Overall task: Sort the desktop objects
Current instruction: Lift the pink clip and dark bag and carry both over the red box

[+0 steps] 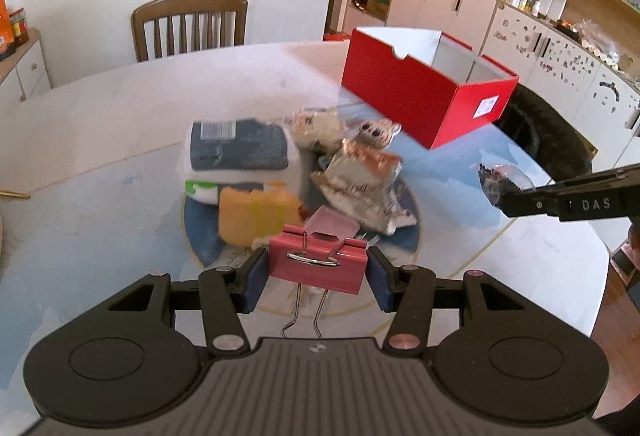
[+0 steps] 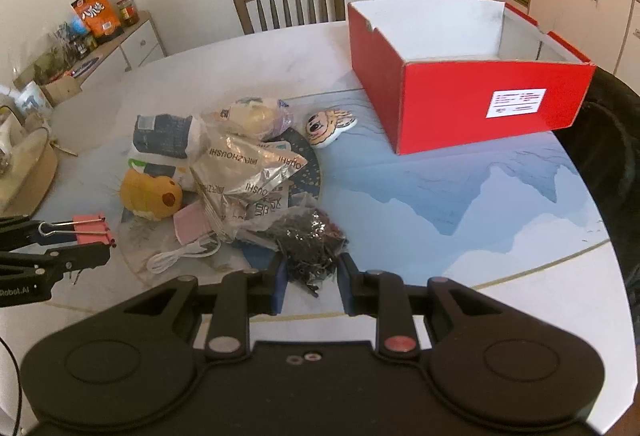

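Note:
My left gripper (image 1: 318, 268) is shut on a pink binder clip (image 1: 318, 262) and holds it above the table; the clip also shows in the right wrist view (image 2: 91, 229). My right gripper (image 2: 312, 280) is shut on a clear bag of small black pieces (image 2: 312, 240), also seen in the left wrist view (image 1: 494, 182). An open red box (image 2: 472, 104) with a white inside stands at the far right (image 1: 420, 104). A pile lies mid-table: a silver foil packet (image 2: 244, 168), a yellow plush toy (image 2: 152, 194), a dark blue packet (image 2: 164, 136), a pink card (image 2: 190, 228).
A tiger-face patch (image 2: 326, 126) lies between pile and box. A white cable (image 2: 180, 256) lies by the pile. A wooden chair (image 2: 290, 0) stands behind the round table (image 2: 460, 204). A dark chair back (image 2: 612, 140) is at the right edge. A sideboard (image 2: 120, 44) holds snacks.

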Action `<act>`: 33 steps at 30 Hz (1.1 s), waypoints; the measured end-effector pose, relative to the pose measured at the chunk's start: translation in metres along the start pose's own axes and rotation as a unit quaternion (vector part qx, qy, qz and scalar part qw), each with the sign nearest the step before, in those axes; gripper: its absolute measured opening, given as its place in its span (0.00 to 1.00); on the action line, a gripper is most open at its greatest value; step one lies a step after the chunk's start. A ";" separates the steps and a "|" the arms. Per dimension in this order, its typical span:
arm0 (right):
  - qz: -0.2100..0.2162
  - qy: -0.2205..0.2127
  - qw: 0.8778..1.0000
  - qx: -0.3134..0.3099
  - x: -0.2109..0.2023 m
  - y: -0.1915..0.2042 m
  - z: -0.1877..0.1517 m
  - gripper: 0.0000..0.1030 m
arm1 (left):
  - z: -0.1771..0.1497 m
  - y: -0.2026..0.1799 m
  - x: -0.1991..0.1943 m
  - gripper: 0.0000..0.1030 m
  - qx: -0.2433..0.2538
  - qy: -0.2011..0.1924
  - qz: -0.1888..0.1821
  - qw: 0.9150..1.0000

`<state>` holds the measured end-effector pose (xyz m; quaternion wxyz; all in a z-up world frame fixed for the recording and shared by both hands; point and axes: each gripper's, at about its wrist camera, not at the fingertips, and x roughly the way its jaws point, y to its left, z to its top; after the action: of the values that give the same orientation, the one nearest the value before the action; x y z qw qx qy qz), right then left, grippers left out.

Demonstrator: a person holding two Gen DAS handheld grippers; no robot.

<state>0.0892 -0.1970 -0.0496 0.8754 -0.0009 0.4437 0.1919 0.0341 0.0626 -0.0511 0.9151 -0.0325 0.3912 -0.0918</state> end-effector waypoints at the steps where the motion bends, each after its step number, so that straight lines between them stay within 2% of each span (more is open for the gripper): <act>1: 0.002 -0.002 1.000 -0.001 -0.004 -0.002 0.001 0.25 | 0.004 -0.003 -0.002 0.50 -0.003 -0.001 -0.001 1.000; 7: 0.018 -0.012 1.000 0.001 -0.026 -0.019 0.016 0.25 | 0.024 -0.026 -0.003 0.50 -0.008 -0.009 -0.007 1.000; 17: 0.054 -0.031 0.998 -0.014 -0.051 -0.068 0.063 0.25 | 0.074 -0.082 0.016 0.50 -0.013 -0.018 -0.021 1.000; 33: 0.074 -0.028 0.995 -0.056 -0.029 -0.156 0.131 0.25 | 0.155 -0.163 0.083 0.50 0.000 -0.028 -0.008 1.000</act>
<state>0.2282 -0.3287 0.0260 0.8694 -0.0112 0.4063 0.2809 0.1792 -0.1150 0.0189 0.9251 -0.0377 0.3648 -0.0981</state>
